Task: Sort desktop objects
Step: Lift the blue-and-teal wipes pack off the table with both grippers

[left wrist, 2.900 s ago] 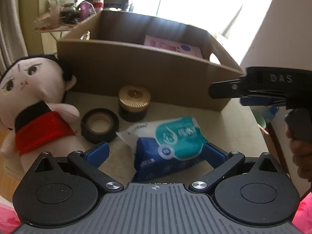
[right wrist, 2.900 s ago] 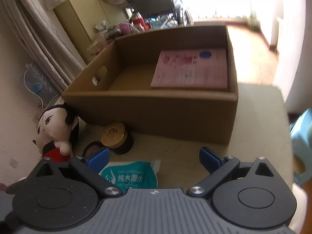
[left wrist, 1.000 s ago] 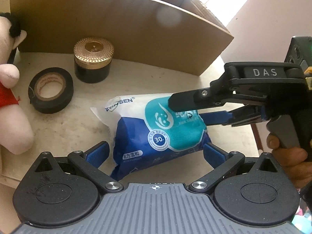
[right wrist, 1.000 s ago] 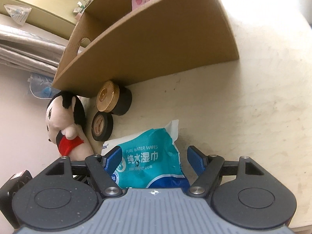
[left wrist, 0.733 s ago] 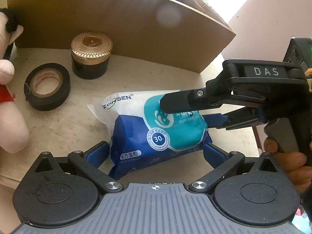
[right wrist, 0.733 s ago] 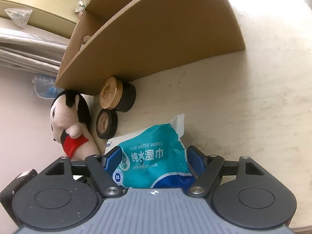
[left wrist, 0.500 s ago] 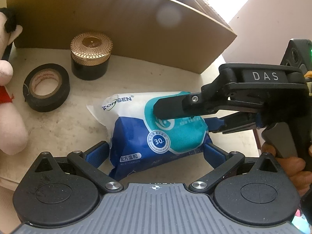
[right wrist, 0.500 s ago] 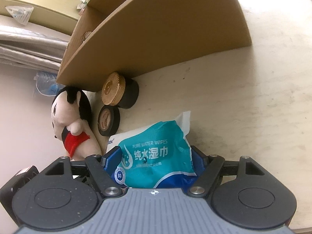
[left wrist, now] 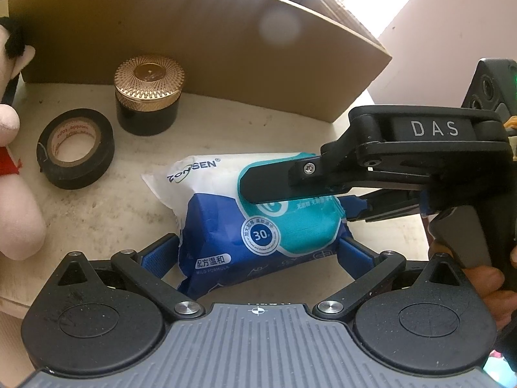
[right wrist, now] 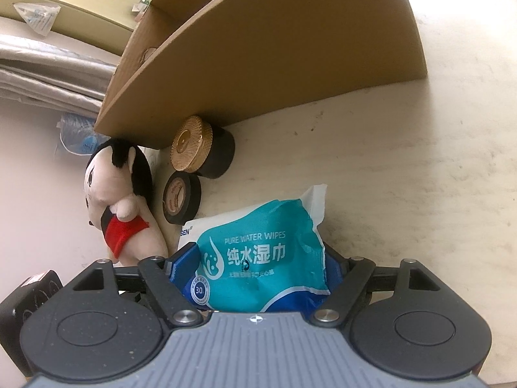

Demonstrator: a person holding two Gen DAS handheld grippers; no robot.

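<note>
A blue, teal and white wet wipes pack [left wrist: 258, 223] lies flat on the pale tabletop [right wrist: 420, 177]. My left gripper [left wrist: 257, 252] is open, with the pack's near end between its blue fingers. My right gripper [left wrist: 307, 200] comes in from the right and straddles the pack across its teal label. In the right wrist view the pack [right wrist: 255, 242] fills the gap between the right gripper's [right wrist: 258, 262] blue pads. Those jaws are opening, and I see no squeeze on the wrapper. A hand [left wrist: 491, 284] holds the right gripper's handle.
A large cardboard box [left wrist: 194, 48] stands just behind the objects. A black jar with a gold lid [left wrist: 148, 97] and a roll of black tape [left wrist: 76, 148] sit left of the pack. A plush doll in red [right wrist: 119, 200] lies at the table's left edge.
The right gripper has slid further left over the pack, so the pack now sits deeper between its fingers, which stand slightly wider. The left gripper and the pack have stayed about where they were.
</note>
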